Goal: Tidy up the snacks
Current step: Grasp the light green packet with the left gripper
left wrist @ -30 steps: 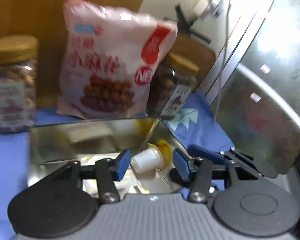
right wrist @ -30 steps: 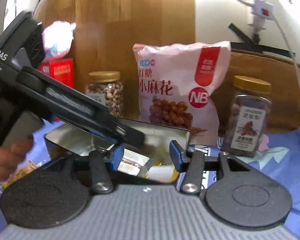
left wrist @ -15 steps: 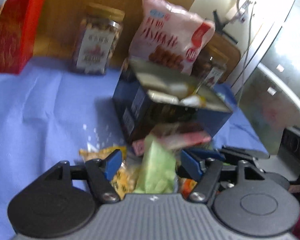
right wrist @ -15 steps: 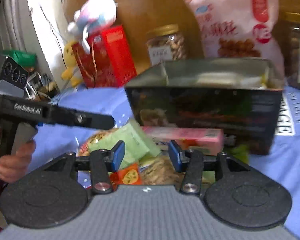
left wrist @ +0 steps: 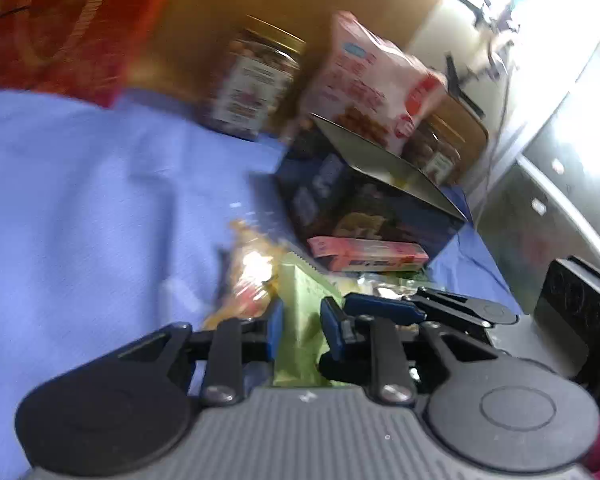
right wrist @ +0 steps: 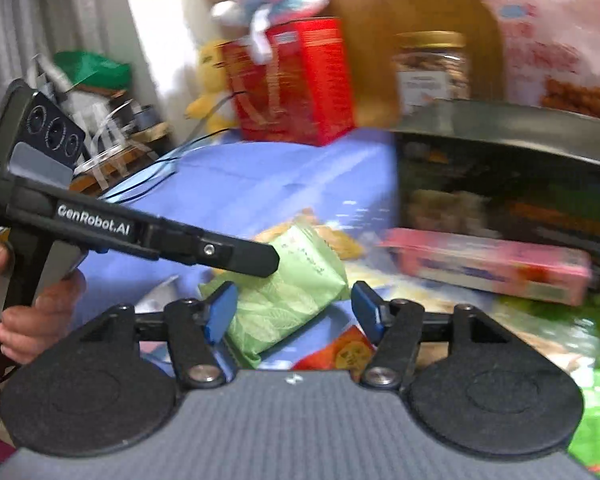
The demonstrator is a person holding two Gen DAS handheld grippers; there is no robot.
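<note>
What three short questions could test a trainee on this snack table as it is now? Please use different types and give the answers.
1. True or false: the right gripper is shut on the pink box.
2. What sits between the pads of the left gripper? A) green packet B) a jar C) a red carton
3. Fill in: the pink box lies in front of the dark ____.

Key: 1 false, it is open. 2 A. 3 tin.

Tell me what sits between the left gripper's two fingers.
The green packet fills the gap between the left gripper fingers, seen in the left wrist view.
</note>
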